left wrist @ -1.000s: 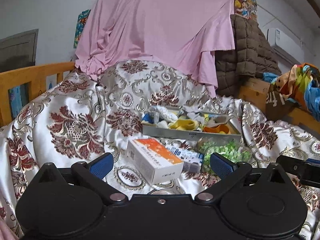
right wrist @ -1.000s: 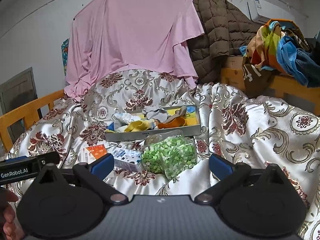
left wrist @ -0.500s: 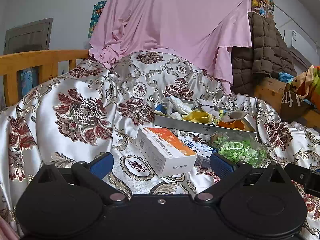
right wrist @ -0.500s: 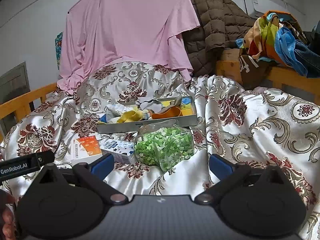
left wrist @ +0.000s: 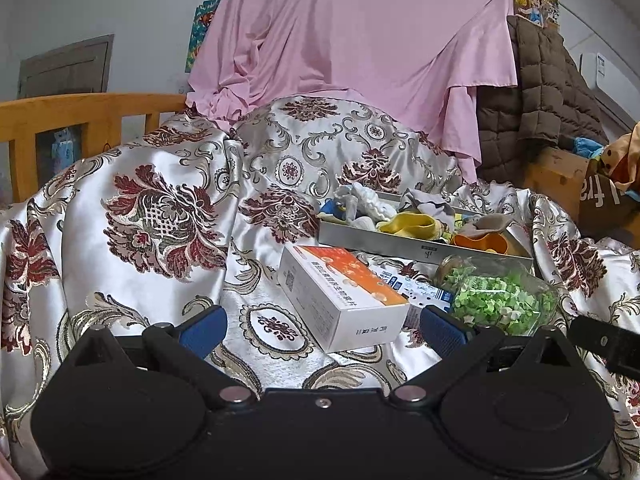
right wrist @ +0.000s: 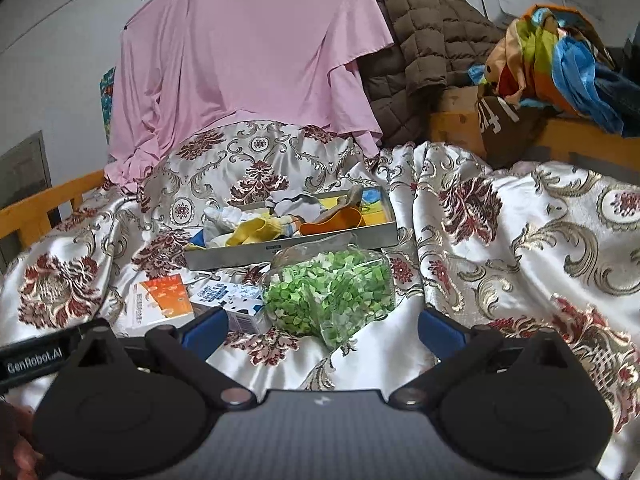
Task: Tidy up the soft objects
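Observation:
A grey tray holds several socks, white, yellow and orange. In front of it lie an orange-and-white box, a small blue-and-white carton and a clear bag of green pieces. My left gripper is open and empty, just before the orange box. My right gripper is open and empty, just before the green bag.
Everything lies on a rumpled floral satin cover. A pink sheet hangs behind. A wooden rail runs on the left. A brown quilted coat and colourful cloths are piled at right.
Both grippers have moved closer to the items and turned slightly; the box and the green bag look larger. Both stay open and empty.

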Motion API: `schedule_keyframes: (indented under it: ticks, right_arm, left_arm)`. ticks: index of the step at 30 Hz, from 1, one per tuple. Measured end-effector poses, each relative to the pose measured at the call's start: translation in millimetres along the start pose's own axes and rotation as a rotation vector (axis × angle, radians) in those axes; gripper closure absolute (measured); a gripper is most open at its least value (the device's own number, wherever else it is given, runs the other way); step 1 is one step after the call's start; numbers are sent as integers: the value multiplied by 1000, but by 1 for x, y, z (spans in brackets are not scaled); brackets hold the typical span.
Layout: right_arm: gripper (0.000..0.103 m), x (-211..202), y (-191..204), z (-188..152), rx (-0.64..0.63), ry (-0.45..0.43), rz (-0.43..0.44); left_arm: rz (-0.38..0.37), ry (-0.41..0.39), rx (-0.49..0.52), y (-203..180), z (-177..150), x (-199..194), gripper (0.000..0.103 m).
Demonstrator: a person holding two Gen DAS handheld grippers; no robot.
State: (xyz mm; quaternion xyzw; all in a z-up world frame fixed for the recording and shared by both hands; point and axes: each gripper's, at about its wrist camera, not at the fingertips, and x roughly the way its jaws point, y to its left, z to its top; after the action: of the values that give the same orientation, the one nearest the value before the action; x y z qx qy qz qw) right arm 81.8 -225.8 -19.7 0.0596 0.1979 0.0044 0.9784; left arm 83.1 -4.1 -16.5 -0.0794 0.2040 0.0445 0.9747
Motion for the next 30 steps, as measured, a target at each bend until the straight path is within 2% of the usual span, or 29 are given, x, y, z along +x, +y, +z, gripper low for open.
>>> schedule_keyframes:
  ticks: [10, 30]
  right_arm:
    - [0, 0, 3, -2, -36, 4, -35]
    - [0, 0, -6, -1, 0, 13, -47]
  left_arm:
    - [1, -21, 51, -5, -3, -5, 1]
    - [-6, -17, 54, -5, -4, -7, 1]
